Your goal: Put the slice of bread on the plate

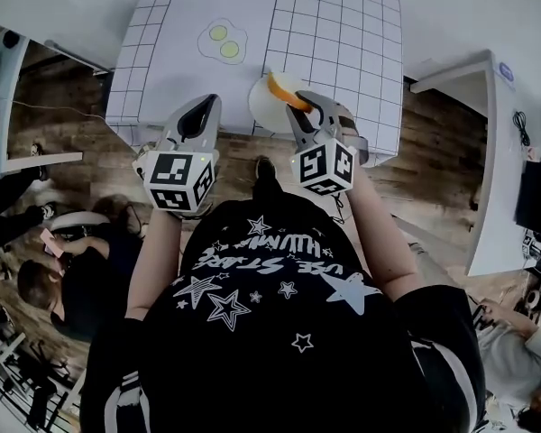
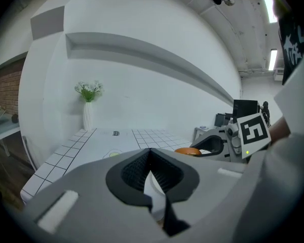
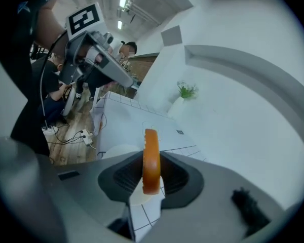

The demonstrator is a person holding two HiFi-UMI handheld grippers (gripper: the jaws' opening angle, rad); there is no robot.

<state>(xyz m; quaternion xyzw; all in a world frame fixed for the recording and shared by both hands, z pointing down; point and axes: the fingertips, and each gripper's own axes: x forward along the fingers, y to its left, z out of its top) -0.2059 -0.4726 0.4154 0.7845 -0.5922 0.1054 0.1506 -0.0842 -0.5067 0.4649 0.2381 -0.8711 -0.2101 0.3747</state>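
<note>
Both hand-held grippers are held up close to the plate (image 1: 263, 111). The jaws of the right hand-held gripper (image 1: 305, 111) are closed on the slice of bread (image 3: 151, 156). The slice is gripped on its edge, so it stands upright between the pads. It seems to be held in the air just above the plate and is not yet laid on it, though the gap is hard to see.

The plate is white and round, and it is set at the near edge of the tabletop (image 1: 343, 25). The tabletop is covered with a grid of squares. The left hand-held gripper (image 2: 150, 153) is held just to the left of the plate, over the same near edge. Its jaws are pressed together and nothing is held between them.

A flat fried egg shape (image 1: 223, 41) with two yellow yolks is seen on the tabletop beyond the plate. Far beyond the plate, by the wall, a white vase (image 2: 86, 118) with flowers is stood upright. A wooden floor (image 1: 81, 97) is seen below, left of the plate.
</note>
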